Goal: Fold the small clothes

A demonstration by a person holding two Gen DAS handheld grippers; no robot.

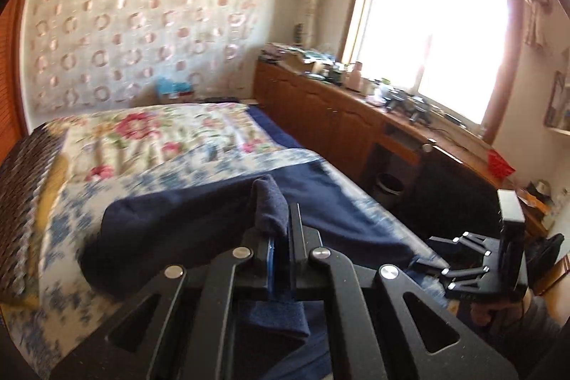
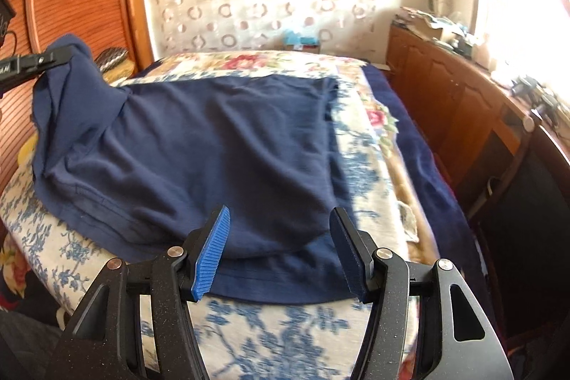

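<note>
Folding has barely begun: the left claw (image 1: pixel 281 237) pinches a lifted corner of the navy shirt (image 2: pixel 213 145) (mostly spread on the bed (image 2: pixel 278 337)); the right claw (image 2: pixel 279 251) hovers wide open, empty.

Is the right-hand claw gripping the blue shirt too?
No, the right gripper hangs open above the navy shirt, its blue pads spread apart with nothing between them.
</note>
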